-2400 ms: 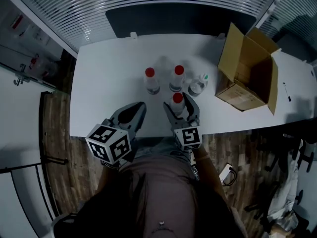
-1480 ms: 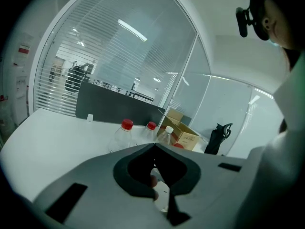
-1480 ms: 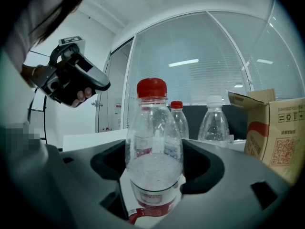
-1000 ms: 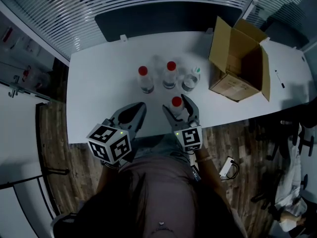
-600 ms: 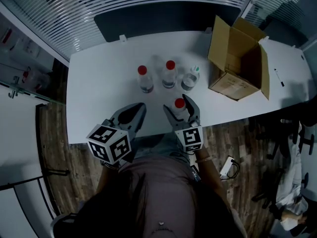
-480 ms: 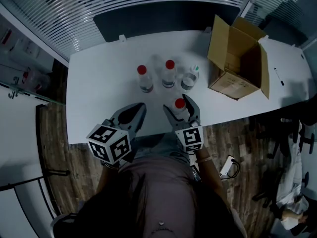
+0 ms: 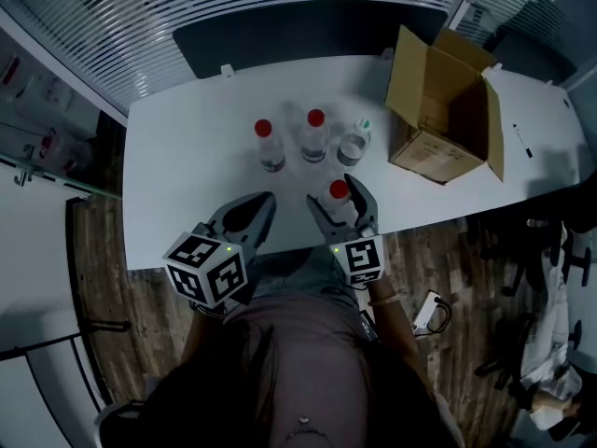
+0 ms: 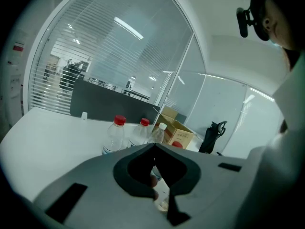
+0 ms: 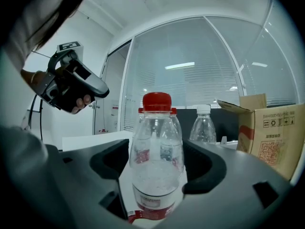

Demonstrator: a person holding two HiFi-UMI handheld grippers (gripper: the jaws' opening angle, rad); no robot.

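- The right gripper (image 7: 334,194) has its jaws closed around the lower body of a clear plastic bottle (image 9: 157,171). The curved pads hug it on both sides.
- The grip sits low, with the neck and cap well above the pads. In my judgement a quick swing could tip the bottle in the jaws.
- The wall looks thin and smooth, so a hard squeeze may buckle it, and a light one may let it slide.
- Three more bottles stand in a row just beyond: a red-capped bottle on the left (image 7: 267,144), a red-capped bottle in the middle (image 7: 313,134) and a white-capped bottle (image 7: 353,144). A careless push away could knock them over.
- The near edge of the white table (image 7: 187,185) is close behind, so a slip there risks a fall to the floor.
- The left gripper (image 7: 263,202) hangs near the same edge with its jaws together on nothing, well left of the held bottle.
- The held bottle stands upright, left of the open cardboard box (image 7: 438,101).
- It has a red cap, a see-through body and a red-banded label low down. I cannot tell whether it holds any water.
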